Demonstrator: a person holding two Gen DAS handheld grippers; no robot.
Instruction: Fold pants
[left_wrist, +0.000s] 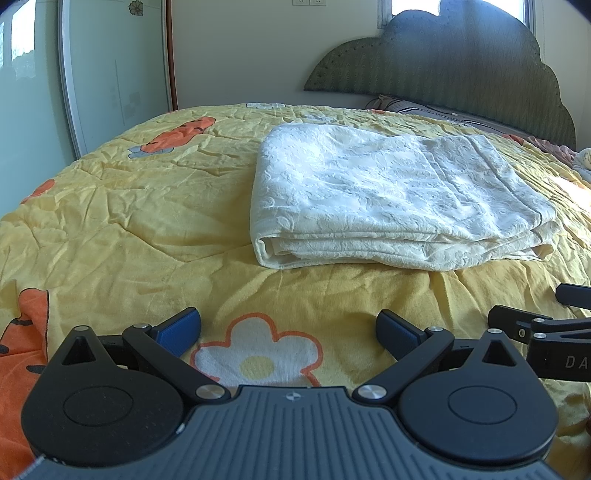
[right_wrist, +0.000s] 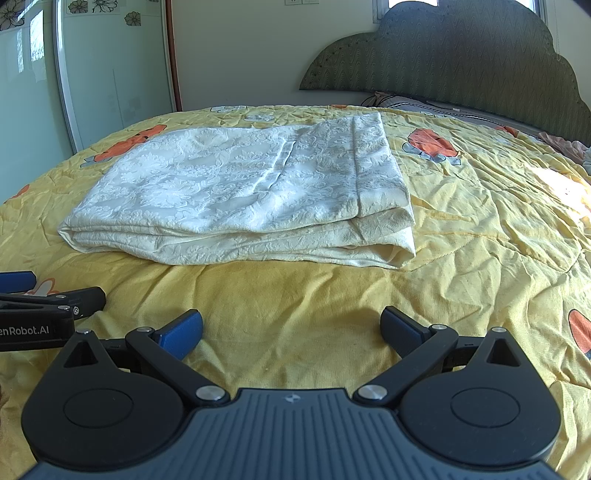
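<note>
- Left wrist view: left tongs (left_wrist: 289, 330) spread wide and empty over the yellow bed cover (left_wrist: 129, 221); cream pants (left_wrist: 388, 195) lie folded ahead
- Right wrist view: right tongs (right_wrist: 291, 332) spread too, folded pants (right_wrist: 240, 195) just beyond

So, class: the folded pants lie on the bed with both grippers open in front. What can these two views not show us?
- Inner layers of the pants: hidden by the top fold in both views.
- Right gripper in the left wrist view: cut off by the right edge.
- Left gripper in the right wrist view: cut off by the left edge.
- The person's hands: out of view.
</note>
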